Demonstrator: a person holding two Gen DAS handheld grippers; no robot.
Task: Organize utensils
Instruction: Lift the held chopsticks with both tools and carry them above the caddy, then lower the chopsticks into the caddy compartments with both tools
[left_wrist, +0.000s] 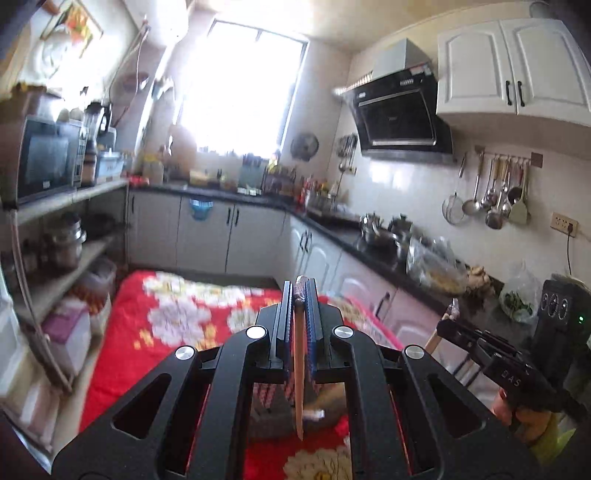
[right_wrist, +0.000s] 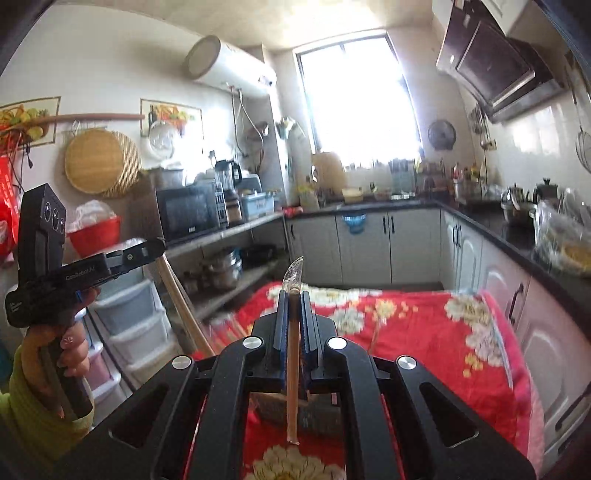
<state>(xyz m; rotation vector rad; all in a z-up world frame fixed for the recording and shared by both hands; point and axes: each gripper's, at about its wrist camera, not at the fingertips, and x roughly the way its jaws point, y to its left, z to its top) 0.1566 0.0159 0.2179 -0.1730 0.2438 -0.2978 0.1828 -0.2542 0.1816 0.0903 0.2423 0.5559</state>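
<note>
My left gripper (left_wrist: 300, 291) is shut on a wooden-handled utensil (left_wrist: 298, 369) whose handle hangs down between the fingers, with a wrapped tip poking out above them. My right gripper (right_wrist: 294, 295) is shut on another wooden-handled utensil (right_wrist: 291, 369) with a clear curved tip sticking up. Both are held high above a table with a red floral cloth (left_wrist: 177, 325) (right_wrist: 424, 332). A dark grey holder (right_wrist: 314, 410) sits on the cloth under the right gripper; it also shows in the left wrist view (left_wrist: 273, 413). The other gripper appears in each view, the right one (left_wrist: 480, 343) and the left one (right_wrist: 147, 251).
Kitchen counters (left_wrist: 369, 243) with pots and bags run along the right. Shelves with a microwave (left_wrist: 48, 162) and pots stand on the left. Ladles hang on a wall rail (left_wrist: 495, 192). White drawers (right_wrist: 129, 325) stand by the table.
</note>
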